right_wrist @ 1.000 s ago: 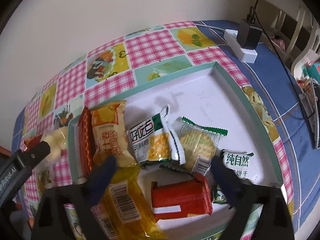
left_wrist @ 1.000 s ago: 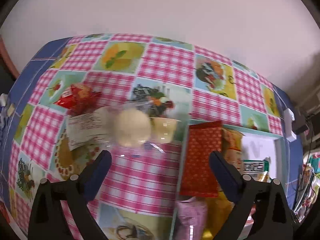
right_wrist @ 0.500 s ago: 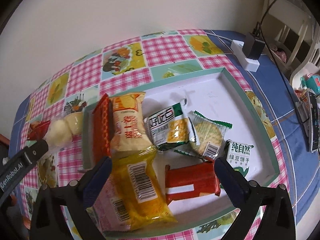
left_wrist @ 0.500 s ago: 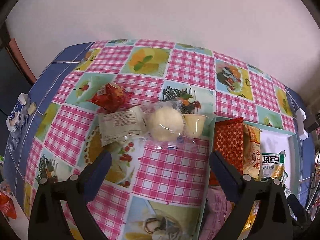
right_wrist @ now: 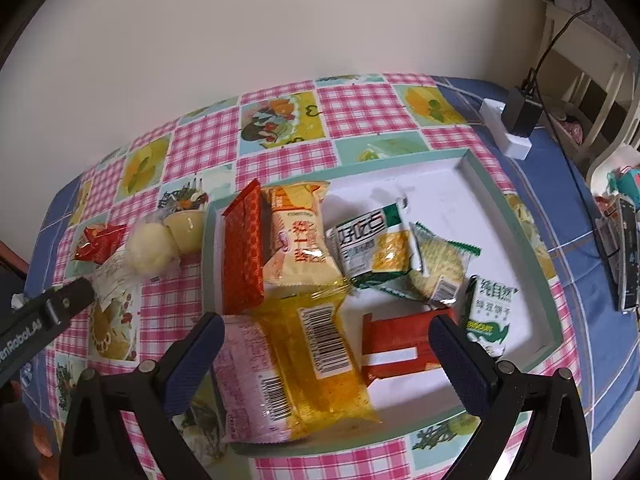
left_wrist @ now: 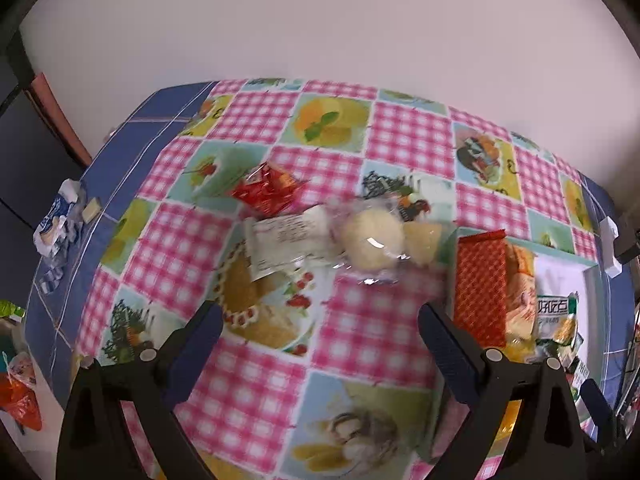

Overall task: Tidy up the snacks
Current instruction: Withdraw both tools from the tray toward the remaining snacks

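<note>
1. Left gripper (left_wrist: 320, 334): hung above the pink-checked picture-print tablecloth (left_wrist: 360, 336) with both dark-blue fingers spread wide apart, nothing between them and nothing touched.
2. Right gripper (right_wrist: 326, 340): likewise spread wide and empty, held over the near end of the white shallow tray with a pale green rim (right_wrist: 486, 178) (no packet in contact with either pad).
3. Still outside the tray, on the cloth just left of it: a clear-wrapped round cream bun (left_wrist: 374, 238), a small pale yellow jelly cup (left_wrist: 422, 238) touching the bun's wrapper, a white paper-labelled packet (left_wrist: 280, 244) and a crinkled red foil packet (left_wrist: 270, 194) just behind.
4. Inside the tray: a red patterned flat packet (right_wrist: 242, 254) propped on edge against the left wall, an orange-and-cream cake packet (right_wrist: 298, 240) beside it, a clear yellow packet with a barcode (right_wrist: 320, 354), a pink packet (right_wrist: 250, 380), a green-and-white corn snack packet (right_wrist: 374, 246), a green-edged round biscuit packet (right_wrist: 438, 266), a white-and-green mung bean cake packet (right_wrist: 490, 312) and a red carton-like packet (right_wrist: 400, 344).
5. Against the frame a second back: left view pulled away and upward, so the bun group sat farther off and more of the blue table edge (left_wrist: 132, 136) showed; image slightly blurred.
6. Right view also drawn back, the whole tray now inside the frame; finger spread unchanged on both; packets lay as before.
</note>
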The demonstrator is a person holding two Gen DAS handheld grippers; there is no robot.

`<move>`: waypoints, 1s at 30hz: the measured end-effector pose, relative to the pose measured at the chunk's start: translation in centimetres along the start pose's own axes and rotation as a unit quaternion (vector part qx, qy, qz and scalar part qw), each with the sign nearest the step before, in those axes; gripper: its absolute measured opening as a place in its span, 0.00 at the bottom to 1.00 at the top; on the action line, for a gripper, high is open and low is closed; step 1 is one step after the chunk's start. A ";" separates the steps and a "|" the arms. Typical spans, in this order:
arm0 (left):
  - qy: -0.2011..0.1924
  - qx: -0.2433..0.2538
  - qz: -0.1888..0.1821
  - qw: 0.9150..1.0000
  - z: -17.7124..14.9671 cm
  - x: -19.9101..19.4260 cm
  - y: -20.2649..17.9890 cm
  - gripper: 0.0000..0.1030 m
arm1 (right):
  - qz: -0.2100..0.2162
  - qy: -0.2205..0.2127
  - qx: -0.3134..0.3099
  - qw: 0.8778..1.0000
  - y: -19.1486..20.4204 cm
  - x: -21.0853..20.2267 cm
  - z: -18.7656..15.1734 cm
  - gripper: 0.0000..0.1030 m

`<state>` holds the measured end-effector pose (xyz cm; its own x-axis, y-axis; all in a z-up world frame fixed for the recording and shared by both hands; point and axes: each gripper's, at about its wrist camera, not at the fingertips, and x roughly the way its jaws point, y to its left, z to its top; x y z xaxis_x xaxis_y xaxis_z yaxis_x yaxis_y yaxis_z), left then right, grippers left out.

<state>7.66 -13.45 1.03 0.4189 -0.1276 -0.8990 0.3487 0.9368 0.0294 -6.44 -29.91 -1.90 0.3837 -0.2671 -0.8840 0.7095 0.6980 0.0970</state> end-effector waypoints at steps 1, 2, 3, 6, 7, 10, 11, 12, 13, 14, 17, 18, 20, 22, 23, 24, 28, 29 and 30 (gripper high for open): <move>0.003 -0.003 0.002 1.000 -0.1 -0.1 0.5 0.95 | 0.003 0.000 0.001 1.000 0.1 0.0 -0.1 1.00; 0.006 -0.007 0.007 1.000 -0.1 -0.1 0.9 0.95 | 0.004 0.000 0.003 1.000 0.1 0.0 -0.1 1.00; 0.009 -0.010 0.011 1.000 -0.1 -0.1 1.3 0.95 | 0.006 0.000 0.006 1.000 0.2 -0.1 -0.2 1.00; 0.020 -0.023 0.017 0.999 -0.2 0.0 2.9 0.95 | 0.017 0.003 0.016 1.000 0.3 -0.1 -0.3 1.00; 0.024 -0.030 0.017 0.999 -0.3 0.1 3.5 0.95 | 0.022 0.004 0.020 1.000 0.3 -0.1 -0.3 1.00; 0.029 -0.053 0.014 0.998 -0.4 0.0 5.3 0.95 | 0.043 0.011 0.034 0.998 0.6 0.0 -0.3 1.00; 0.029 -0.059 0.013 0.998 -0.4 0.0 5.7 0.95 | 0.051 0.011 0.037 0.998 0.7 0.0 -0.3 1.00; 0.030 -0.065 0.014 0.997 -0.4 0.0 6.2 0.95 | 0.059 0.012 0.040 0.997 0.9 0.0 -0.3 1.00; 0.031 -0.072 0.014 0.997 -0.4 0.1 6.7 0.95 | 0.065 0.012 0.041 0.997 1.1 0.0 -0.3 1.00; 0.032 -0.077 0.015 0.996 -0.4 0.2 7.1 0.95 | 0.070 0.012 0.041 0.997 1.4 0.0 -0.3 1.00; 0.040 -0.090 0.014 0.995 -0.3 0.7 8.1 0.95 | 0.079 0.011 0.041 0.996 2.3 0.0 -0.3 1.00; 0.042 -0.095 0.014 0.994 -0.4 0.9 8.3 0.95 | 0.077 0.009 0.038 0.996 2.6 -0.1 -0.3 1.00; 0.048 -0.102 0.016 0.993 -0.3 1.3 8.8 0.95 | 0.074 0.008 0.037 0.997 3.2 0.0 -0.3 1.00; 0.051 -0.107 0.019 0.993 -0.2 1.6 9.2 0.95 | 0.078 0.009 0.040 0.996 3.6 0.1 -0.2 1.00; 0.052 -0.109 0.020 0.992 -0.2 1.7 9.3 0.95 | 0.080 0.010 0.040 0.996 3.9 0.2 -0.1 1.00; 0.053 -0.113 0.022 0.992 -0.1 1.9 9.5 0.95 | 0.081 0.011 0.037 0.996 4.3 0.3 -0.2 1.00; 0.057 -0.122 0.028 0.991 0.3 2.4 10.2 0.95 | 0.077 0.013 0.006 0.997 6.3 0.8 -0.4 1.00; 0.059 -0.126 0.029 0.990 0.4 2.6 10.5 0.95 | 0.077 0.012 0.000 0.997 6.6 0.8 -0.5 1.00; 0.061 -0.130 0.029 0.989 0.4 2.7 10.7 0.95 | 0.077 0.010 -0.009 0.997 7.1 0.8 -0.5 1.00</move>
<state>12.92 -3.90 -0.92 0.3228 -0.0464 -0.9453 0.0938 0.9955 -0.0168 -1.39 -24.80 -2.17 0.4747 -0.1433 -0.8684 0.6321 0.7421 0.2230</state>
